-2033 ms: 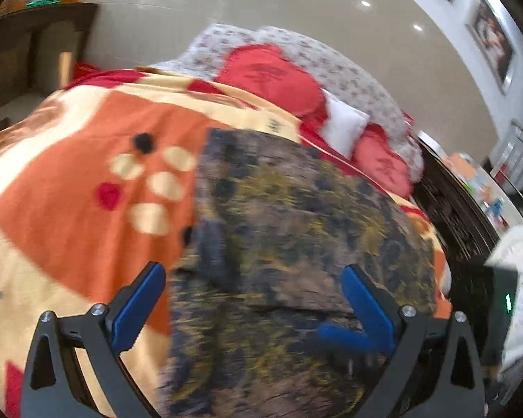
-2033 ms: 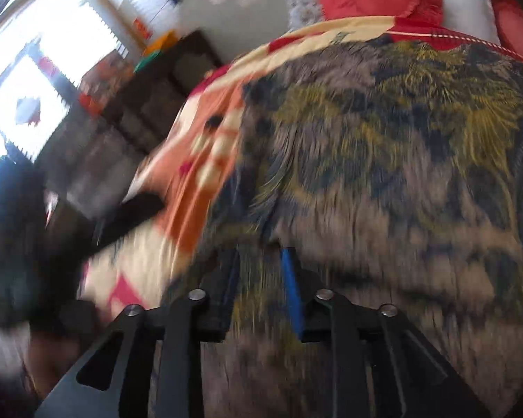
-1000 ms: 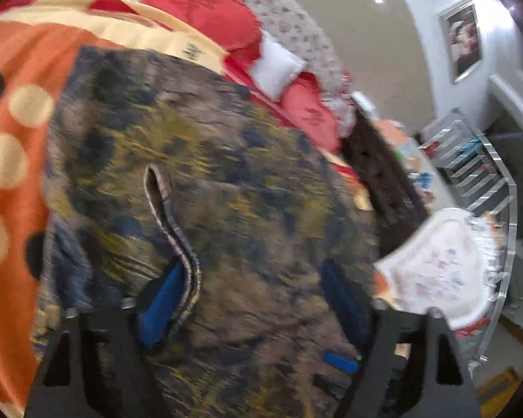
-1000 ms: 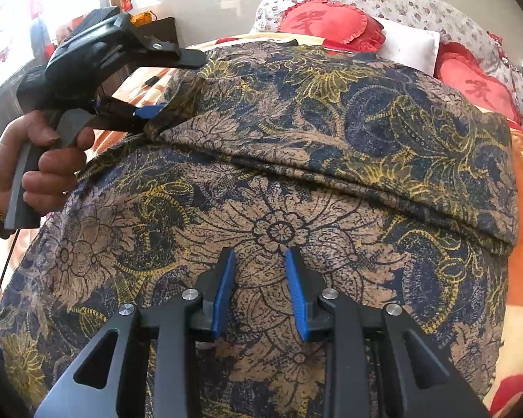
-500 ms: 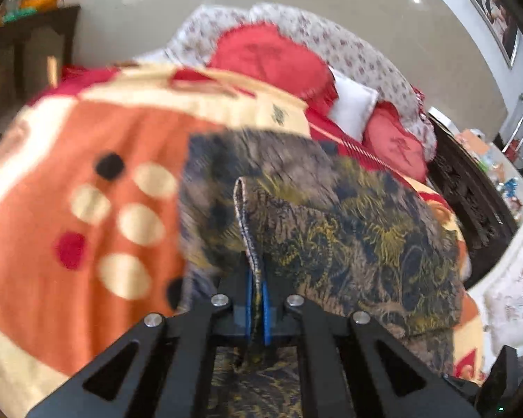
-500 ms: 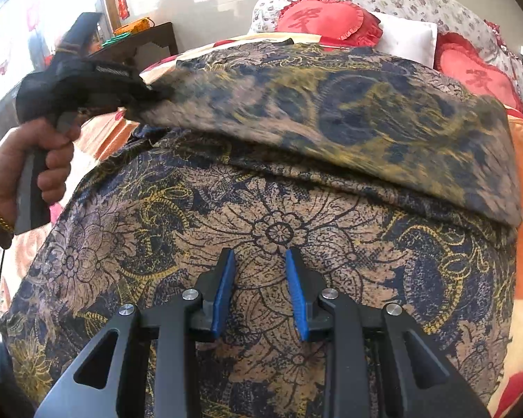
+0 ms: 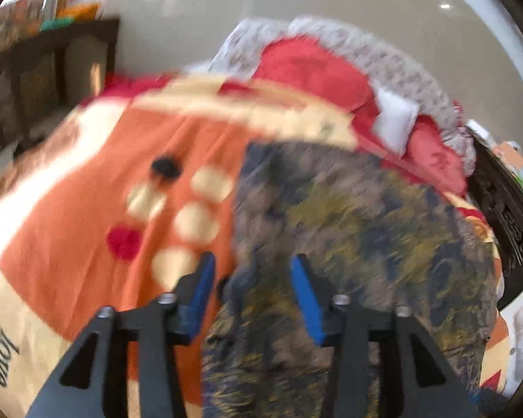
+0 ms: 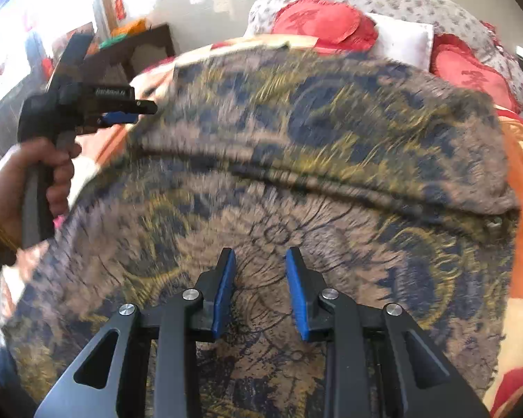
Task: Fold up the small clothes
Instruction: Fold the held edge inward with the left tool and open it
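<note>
A navy, gold and tan floral garment (image 8: 331, 132) lies spread on an orange blanket (image 7: 87, 209), its far part folded over as an upper layer with a fold edge (image 8: 331, 181) running across. My left gripper (image 7: 251, 259) hovers over the garment's left edge (image 7: 247, 209). Its jaws are opening, with nothing between the pads. In the right wrist view the left gripper (image 8: 146, 111) sits at the garment's left corner, held by a hand (image 8: 35, 174). My right gripper (image 8: 260, 254) keeps its blue pads narrowly apart at the near part of the garment, where creases radiate from cloth gathered between them.
Red pillows (image 7: 307, 66) and a white pillow (image 7: 397, 118) lie at the head of the bed. A dark wooden cabinet (image 7: 52, 69) stands at the far left. A dark carved bed frame (image 7: 516, 216) runs along the right side. Orange blanket (image 8: 519, 174) shows right of the garment.
Half a second ago my left gripper was shut on the garment's edge; now its jaws have parted and the cloth lies free. The right gripper has stayed put.
</note>
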Action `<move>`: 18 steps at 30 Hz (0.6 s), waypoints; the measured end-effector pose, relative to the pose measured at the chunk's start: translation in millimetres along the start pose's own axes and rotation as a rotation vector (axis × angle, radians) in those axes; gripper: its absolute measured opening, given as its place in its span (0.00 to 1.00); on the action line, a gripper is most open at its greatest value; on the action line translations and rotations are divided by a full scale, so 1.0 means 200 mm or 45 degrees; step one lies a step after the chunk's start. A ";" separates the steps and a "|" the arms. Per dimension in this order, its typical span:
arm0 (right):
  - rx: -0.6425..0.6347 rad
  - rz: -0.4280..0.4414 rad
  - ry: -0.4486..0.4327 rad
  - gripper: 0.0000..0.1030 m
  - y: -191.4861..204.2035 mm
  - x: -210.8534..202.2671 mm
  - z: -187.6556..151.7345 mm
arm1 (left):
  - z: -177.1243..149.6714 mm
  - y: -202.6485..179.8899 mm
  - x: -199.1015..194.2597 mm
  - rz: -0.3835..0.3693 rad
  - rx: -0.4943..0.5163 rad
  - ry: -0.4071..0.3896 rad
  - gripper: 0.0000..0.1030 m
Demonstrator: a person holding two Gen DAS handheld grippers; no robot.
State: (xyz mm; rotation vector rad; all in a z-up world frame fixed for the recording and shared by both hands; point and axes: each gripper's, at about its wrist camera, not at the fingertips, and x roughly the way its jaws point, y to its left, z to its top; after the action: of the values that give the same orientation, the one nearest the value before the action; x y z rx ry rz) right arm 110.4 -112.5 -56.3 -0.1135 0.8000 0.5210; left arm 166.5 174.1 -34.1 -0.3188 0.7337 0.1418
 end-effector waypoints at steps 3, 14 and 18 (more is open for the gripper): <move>0.097 -0.239 -0.216 0.03 -0.17 -0.14 0.17 | 0.01 -0.16 0.00 -0.033 0.140 -0.069 0.59; 0.205 -0.294 -0.007 0.00 -0.69 0.07 0.04 | -0.17 -0.14 0.27 0.001 0.223 0.103 0.51; 0.214 -0.270 0.022 0.00 -0.70 0.03 0.16 | -0.18 -0.11 0.26 -0.031 0.185 0.090 0.51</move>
State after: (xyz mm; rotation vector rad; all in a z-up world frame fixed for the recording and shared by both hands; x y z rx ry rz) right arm 203.5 -221.6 -51.6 -0.0467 0.8343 0.2517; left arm 187.2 142.2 -88.6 -0.1950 0.8057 0.0541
